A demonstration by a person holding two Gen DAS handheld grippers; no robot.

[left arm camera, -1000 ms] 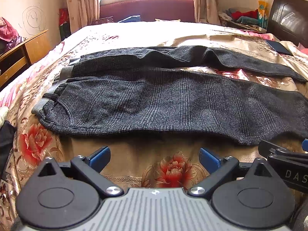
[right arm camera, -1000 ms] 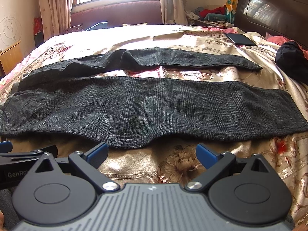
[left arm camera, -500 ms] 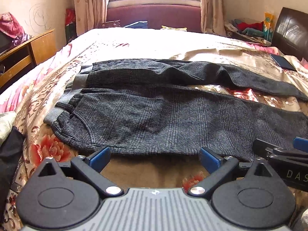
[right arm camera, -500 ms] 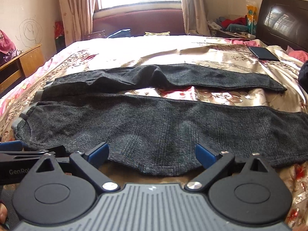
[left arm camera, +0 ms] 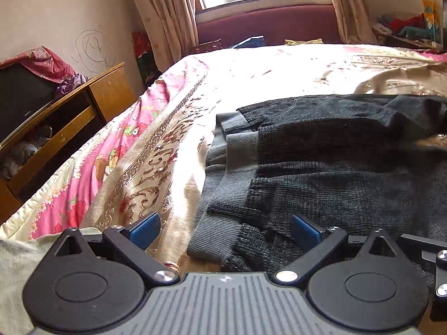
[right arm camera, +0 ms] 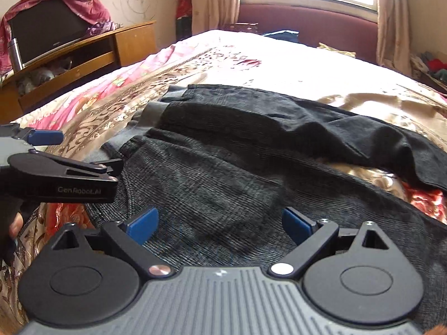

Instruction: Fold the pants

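Observation:
Dark grey pants (left arm camera: 349,173) lie flat on the bed, legs spread apart and running to the right, grey waistband (left arm camera: 226,178) at the left end. My left gripper (left arm camera: 225,231) is open, its blue pads straddling the near corner of the waistband. My right gripper (right arm camera: 219,226) is open, low over the near hip of the pants (right arm camera: 223,184). The left gripper (right arm camera: 69,164) also shows at the left of the right wrist view, at the waistband edge. Neither holds anything.
The bed has a floral pink and gold cover (left arm camera: 145,150). A wooden cabinet (left arm camera: 69,117) with a dark TV stands to the left of the bed. A maroon bench (left arm camera: 265,25) and curtains lie under the window at the far side.
Both grippers have moved left along the pants and closer in, from the middle of the near leg to the waistband end. Both stay open.

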